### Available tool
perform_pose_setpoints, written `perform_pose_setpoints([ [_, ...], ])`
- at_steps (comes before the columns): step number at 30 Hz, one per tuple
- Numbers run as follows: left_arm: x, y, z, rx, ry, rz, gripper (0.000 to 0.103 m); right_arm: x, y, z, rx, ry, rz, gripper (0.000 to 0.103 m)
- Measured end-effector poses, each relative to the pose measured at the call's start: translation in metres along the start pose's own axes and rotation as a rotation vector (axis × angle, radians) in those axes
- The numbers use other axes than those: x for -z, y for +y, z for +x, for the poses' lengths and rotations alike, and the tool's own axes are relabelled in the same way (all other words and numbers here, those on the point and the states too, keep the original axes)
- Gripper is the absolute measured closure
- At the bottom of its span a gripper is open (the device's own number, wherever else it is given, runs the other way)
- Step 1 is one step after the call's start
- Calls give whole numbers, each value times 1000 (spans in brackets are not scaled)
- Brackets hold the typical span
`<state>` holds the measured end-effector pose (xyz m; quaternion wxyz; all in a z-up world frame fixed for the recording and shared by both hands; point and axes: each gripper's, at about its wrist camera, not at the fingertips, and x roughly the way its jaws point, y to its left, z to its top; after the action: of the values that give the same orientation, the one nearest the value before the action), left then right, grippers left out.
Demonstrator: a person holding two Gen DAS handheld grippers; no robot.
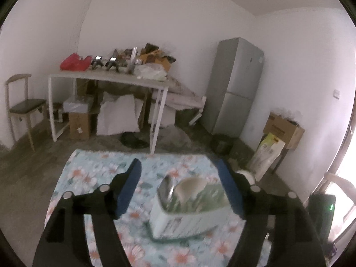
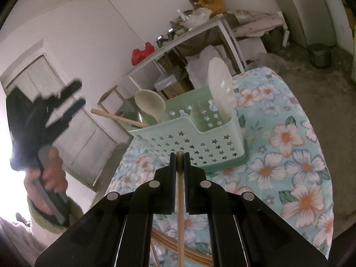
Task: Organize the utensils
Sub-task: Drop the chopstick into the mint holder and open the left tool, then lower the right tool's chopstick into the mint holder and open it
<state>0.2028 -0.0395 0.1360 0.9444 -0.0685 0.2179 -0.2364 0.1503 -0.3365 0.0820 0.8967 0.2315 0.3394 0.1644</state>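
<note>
A pale green star-punched utensil caddy [image 2: 200, 138] stands on the floral tablecloth [image 2: 289, 155]; it also shows in the left wrist view [image 1: 189, 213]. It holds a cream ladle [image 2: 151, 105], a white spoon-shaped utensil [image 2: 220, 89], a metal spoon [image 1: 166, 189] and a wooden-handled utensil [image 2: 118, 116]. My right gripper [image 2: 179, 155] is shut on a wooden stick [image 2: 180, 211], just in front of the caddy. My left gripper [image 1: 180, 182] is open and empty, raised above the caddy; it shows blurred in the right wrist view [image 2: 66, 102].
More wooden sticks [image 2: 175, 244] lie on the cloth under my right gripper. Beyond the table are a white cluttered table [image 1: 106, 77], a chair [image 1: 20, 109], a grey fridge [image 1: 233, 86], cardboard boxes [image 1: 282, 129] and a metal bin [image 2: 320, 55].
</note>
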Motion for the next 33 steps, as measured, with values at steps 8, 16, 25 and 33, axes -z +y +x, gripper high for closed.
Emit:
perform_pose_setpoints([
  [8, 58, 17, -9, -50, 138, -23, 11, -9, 12, -13, -4, -40, -31, 98],
  [16, 90, 27, -12, -94, 202, -51, 6, -27, 26, -30, 3, -116, -88, 99],
  [25, 95, 26, -15, -112, 201, -51, 6, -45, 40, -37, 7, -182, -146, 99],
  [33, 97, 25, -16, -111, 210, -59, 6, -69, 52, -50, -16, -249, -197, 99],
])
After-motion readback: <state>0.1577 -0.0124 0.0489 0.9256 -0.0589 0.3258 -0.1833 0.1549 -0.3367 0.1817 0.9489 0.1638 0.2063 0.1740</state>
